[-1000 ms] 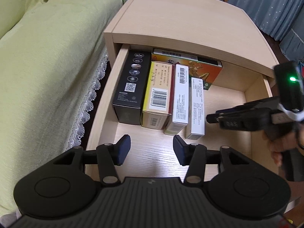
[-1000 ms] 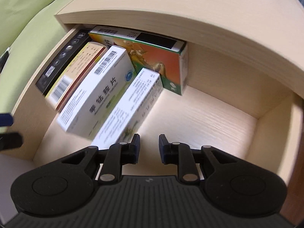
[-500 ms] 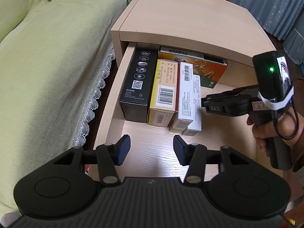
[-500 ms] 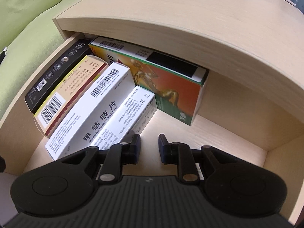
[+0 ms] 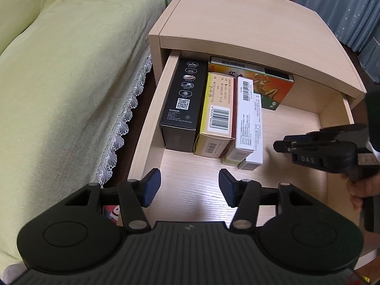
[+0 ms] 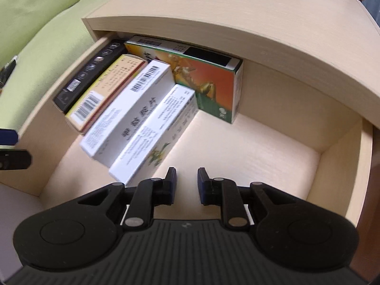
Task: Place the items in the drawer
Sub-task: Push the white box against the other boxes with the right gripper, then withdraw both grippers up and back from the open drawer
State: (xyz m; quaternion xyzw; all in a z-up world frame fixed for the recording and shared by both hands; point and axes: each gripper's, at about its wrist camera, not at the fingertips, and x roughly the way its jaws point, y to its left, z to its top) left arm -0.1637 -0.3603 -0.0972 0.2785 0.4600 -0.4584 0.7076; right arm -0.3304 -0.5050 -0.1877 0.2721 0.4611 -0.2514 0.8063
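Boxes (image 5: 249, 128) in drawer (image 5: 147, 130), left-rear corner: light, stiff cardboard, crushable; best gripped across narrow faces. Left gripper (image 5: 188, 187) jaws wide apart, right gripper (image 6: 187, 184) jaws slightly apart, both empty.

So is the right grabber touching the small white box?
Apart. In the left wrist view, bare drawer floor shows between the right gripper and the small white box; its jaws hold nothing.
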